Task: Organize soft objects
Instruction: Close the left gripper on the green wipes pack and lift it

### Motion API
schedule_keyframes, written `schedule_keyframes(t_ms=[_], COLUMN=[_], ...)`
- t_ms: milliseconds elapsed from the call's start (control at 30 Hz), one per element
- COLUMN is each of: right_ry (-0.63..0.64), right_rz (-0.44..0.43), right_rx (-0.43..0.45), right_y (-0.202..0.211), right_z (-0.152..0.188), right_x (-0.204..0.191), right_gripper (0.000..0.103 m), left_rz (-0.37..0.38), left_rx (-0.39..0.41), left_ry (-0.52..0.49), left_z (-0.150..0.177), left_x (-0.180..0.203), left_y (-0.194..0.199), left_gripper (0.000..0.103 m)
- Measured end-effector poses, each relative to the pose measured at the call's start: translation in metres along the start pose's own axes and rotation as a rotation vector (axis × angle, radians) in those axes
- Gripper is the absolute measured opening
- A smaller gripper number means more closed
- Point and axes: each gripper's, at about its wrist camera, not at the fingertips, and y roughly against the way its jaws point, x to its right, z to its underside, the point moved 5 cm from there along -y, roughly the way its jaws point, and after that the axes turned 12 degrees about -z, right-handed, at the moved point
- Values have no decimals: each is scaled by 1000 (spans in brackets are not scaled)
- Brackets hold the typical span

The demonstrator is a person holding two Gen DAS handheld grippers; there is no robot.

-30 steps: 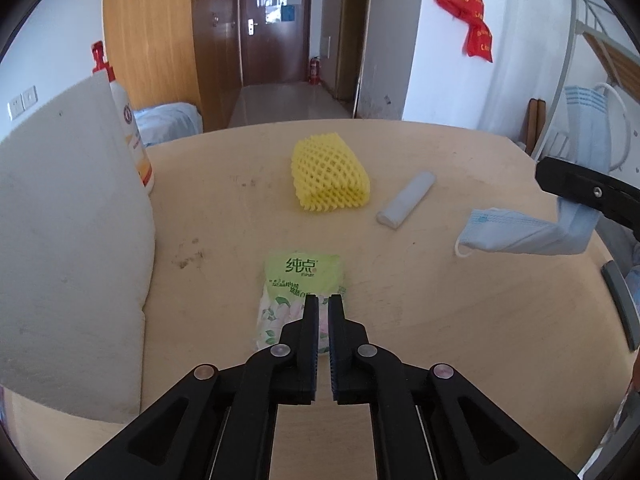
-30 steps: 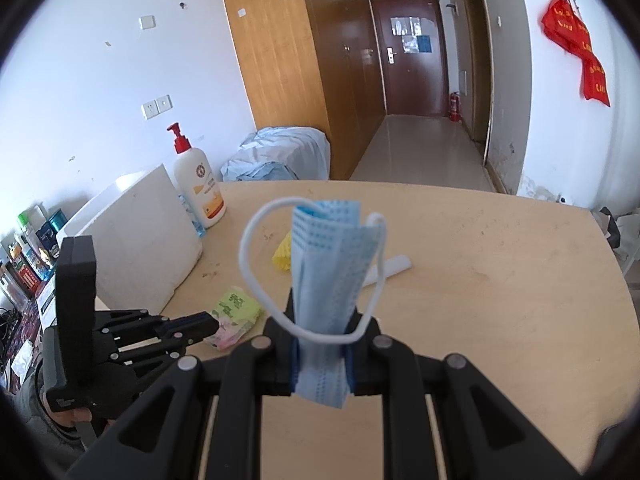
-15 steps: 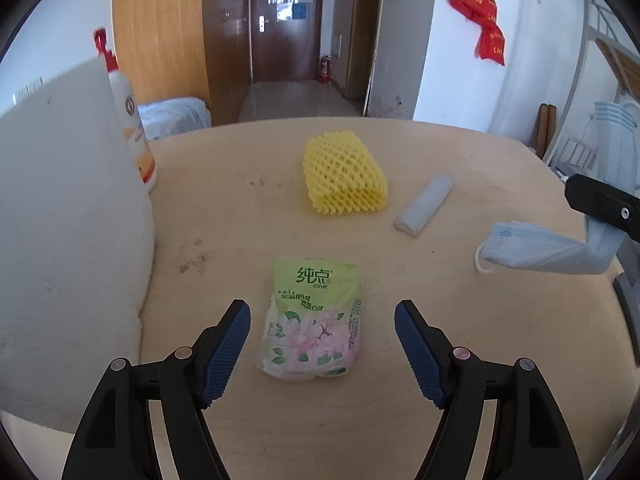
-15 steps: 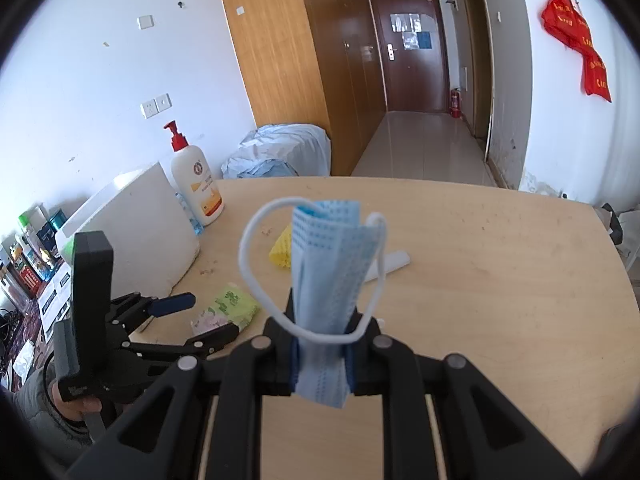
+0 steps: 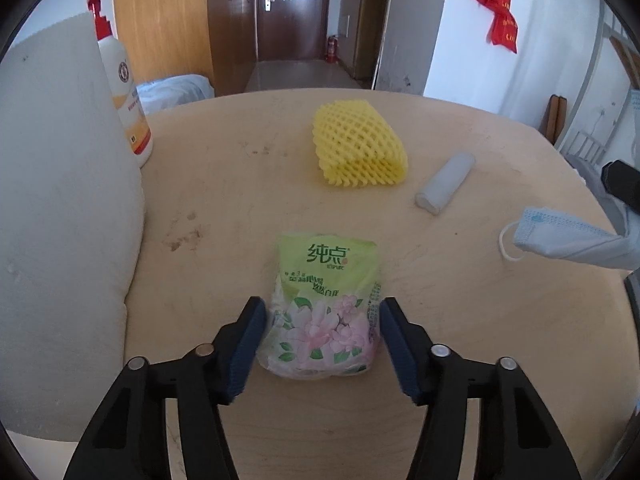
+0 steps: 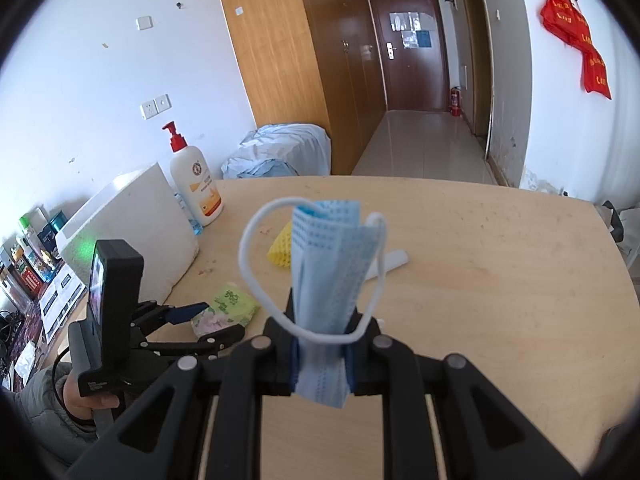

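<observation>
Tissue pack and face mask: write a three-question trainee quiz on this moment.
1. True or false: the right hand-held gripper is clamped on the blue face mask.
2. What lies between the left hand-held gripper's closing jaws?
3. Which sits nearest the yellow foam net: A) pump bottle B) grey roll C) white foam block?

Key: 1 true. 2 the tissue pack, on the table. 3 B.

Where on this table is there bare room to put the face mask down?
Free: the wide bare stretch of table right of the grey roll. Crowded: the left side, with white foam box, lotion bottle, yellow foam net and tissue pack.
</observation>
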Motion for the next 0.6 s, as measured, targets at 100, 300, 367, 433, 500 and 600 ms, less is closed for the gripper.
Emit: schedule_keyframes(t_ms=[100, 300, 367, 433, 500, 600], right_ry=[4, 4, 8, 11, 20, 39], right_rz=[-1, 0, -2, -5, -11, -21], right_rx=[2, 4, 6, 12, 22, 34], right_y=[1, 2, 4, 7, 11, 16], right_z=[-1, 1, 1, -1, -3, -6], right_x=[-1, -1, -3, -5, -10, -20], right_gripper=[21, 21, 21, 21, 21, 21], left_rz=[-2, 0, -5, 4, 6, 13], left_rx=[7, 14, 19, 48, 84, 120], left_ry=[4, 12, 22, 33, 26, 30], left_z=[0, 2, 2, -1, -4, -7], left_x=[1, -2, -3, -4, -3, -6], left_y=[0, 2, 6, 13, 26, 46], left_gripper=[49, 25, 24, 24, 24, 24])
